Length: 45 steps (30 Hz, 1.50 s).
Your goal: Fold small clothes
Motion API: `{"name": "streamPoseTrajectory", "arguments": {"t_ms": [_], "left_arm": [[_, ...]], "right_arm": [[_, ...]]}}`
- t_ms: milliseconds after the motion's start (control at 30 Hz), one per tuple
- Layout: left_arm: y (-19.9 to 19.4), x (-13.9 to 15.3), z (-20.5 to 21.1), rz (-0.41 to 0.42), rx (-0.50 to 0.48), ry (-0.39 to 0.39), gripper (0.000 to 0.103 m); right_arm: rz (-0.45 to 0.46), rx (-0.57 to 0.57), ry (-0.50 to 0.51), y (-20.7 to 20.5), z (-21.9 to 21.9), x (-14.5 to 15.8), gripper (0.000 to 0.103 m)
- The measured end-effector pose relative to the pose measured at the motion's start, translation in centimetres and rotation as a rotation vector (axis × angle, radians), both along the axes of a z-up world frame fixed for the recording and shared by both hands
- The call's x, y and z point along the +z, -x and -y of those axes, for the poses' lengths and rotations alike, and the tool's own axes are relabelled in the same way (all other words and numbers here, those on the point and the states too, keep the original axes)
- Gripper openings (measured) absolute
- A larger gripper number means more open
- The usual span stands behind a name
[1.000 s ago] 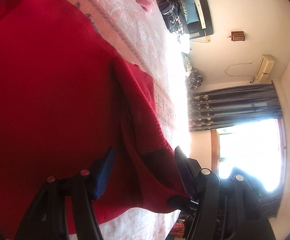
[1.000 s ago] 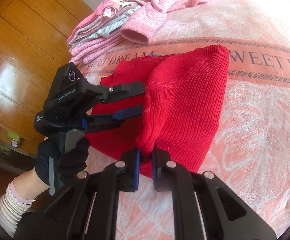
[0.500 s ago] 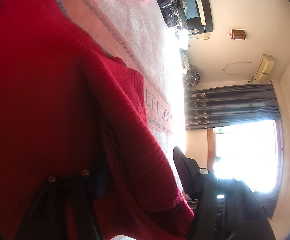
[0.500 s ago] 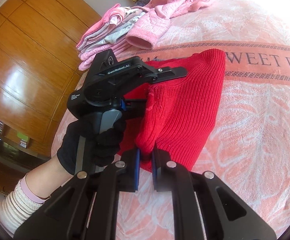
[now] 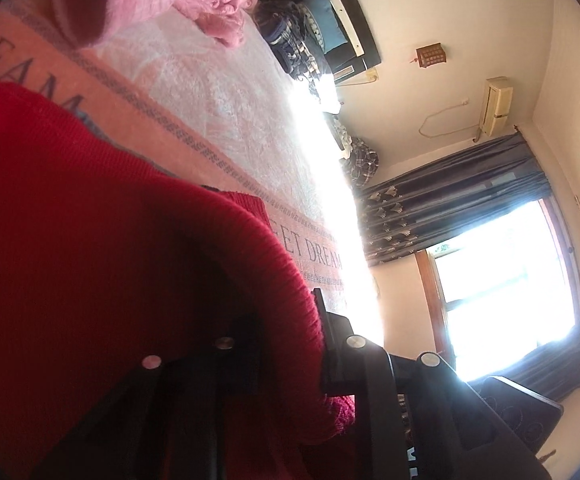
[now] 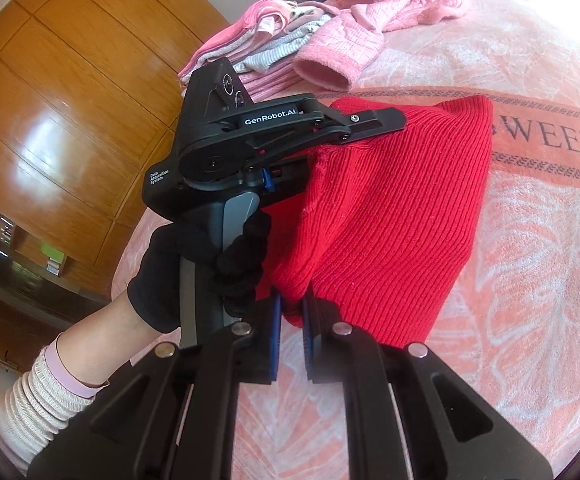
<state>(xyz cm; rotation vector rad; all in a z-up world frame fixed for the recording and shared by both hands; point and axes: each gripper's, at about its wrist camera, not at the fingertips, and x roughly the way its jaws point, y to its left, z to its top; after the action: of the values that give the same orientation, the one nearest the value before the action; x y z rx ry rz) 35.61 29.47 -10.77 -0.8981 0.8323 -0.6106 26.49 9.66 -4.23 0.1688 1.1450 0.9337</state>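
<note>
A red ribbed knit sweater (image 6: 390, 220) lies partly lifted on the pink bedspread (image 6: 530, 280). My right gripper (image 6: 292, 316) is shut on its near bottom corner, at the lower middle of the right wrist view. The left gripper (image 6: 354, 140), held by a black-gloved hand (image 6: 193, 272), reaches in from the left over the sweater's upper left edge. In the left wrist view the sweater (image 5: 89, 240) fills the left side. A thick fold of it sits pinched between the left gripper (image 5: 290, 340) fingers, and the cloth hides the lower finger's tip.
A stack of folded pink and grey clothes (image 6: 257, 40) and a loose pink jacket (image 6: 370, 28) lie at the far side of the bed. A wooden wardrobe (image 6: 69, 100) stands to the left. Bare bedspread stretches right of the sweater. A bright window (image 5: 502, 288) faces the left camera.
The left gripper moved in over the sweater's edge and its fingers narrowed onto a fold of the cloth. The right gripper stayed shut on the bottom corner.
</note>
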Motion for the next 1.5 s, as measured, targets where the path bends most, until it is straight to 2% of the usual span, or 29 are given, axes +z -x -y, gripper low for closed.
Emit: {"name": "streamPoseTrajectory", "arguments": {"t_ms": [233, 500, 633, 933, 1067, 1133, 1200, 1300, 1433, 1500], "left_arm": [[1.8, 3.1, -5.7, 0.085, 0.044, -0.02, 0.019], [4.5, 4.1, -13.4, 0.116, 0.105, -0.061, 0.019], [6.0, 2.9, -17.0, 0.103, 0.116, -0.099, 0.019], [6.0, -2.7, -19.0, 0.013, 0.107, -0.207, 0.019], [6.0, -4.8, -19.6, -0.036, 0.112, -0.18, 0.021], [6.0, -4.8, -20.0, -0.043, 0.121, -0.157, 0.023], [6.0, -4.4, -20.3, -0.041, 0.133, -0.148, 0.03], [5.6, -3.6, -20.3, -0.026, 0.153, -0.149, 0.035], [5.6, -3.7, -19.9, -0.038, 0.159, -0.164, 0.036], [5.6, -3.9, -19.7, -0.044, 0.157, -0.172, 0.036]], "right_arm": [[0.015, 0.065, -0.045, 0.6, -5.4, 1.6, 0.007], [0.01, 0.151, -0.061, 1.7, -13.0, 1.5, 0.007], [0.002, 0.196, -0.009, 2.6, -16.9, -0.2, 0.007], [-0.028, 0.234, 0.148, 3.7, -21.3, -6.4, 0.007], [-0.058, 0.241, 0.182, 3.7, -21.4, -8.6, 0.012], [-0.086, 0.242, 0.149, 4.0, -20.6, -8.7, 0.019], [-0.111, 0.241, 0.1, 3.9, -19.3, -8.2, 0.035], [-0.074, 0.216, 0.087, 3.9, -16.6, -6.4, 0.043], [-0.023, 0.064, 0.156, 3.3, -10.4, -4.8, 0.047], [-0.017, -0.041, 0.239, 2.8, -7.3, -5.1, 0.059]]}}
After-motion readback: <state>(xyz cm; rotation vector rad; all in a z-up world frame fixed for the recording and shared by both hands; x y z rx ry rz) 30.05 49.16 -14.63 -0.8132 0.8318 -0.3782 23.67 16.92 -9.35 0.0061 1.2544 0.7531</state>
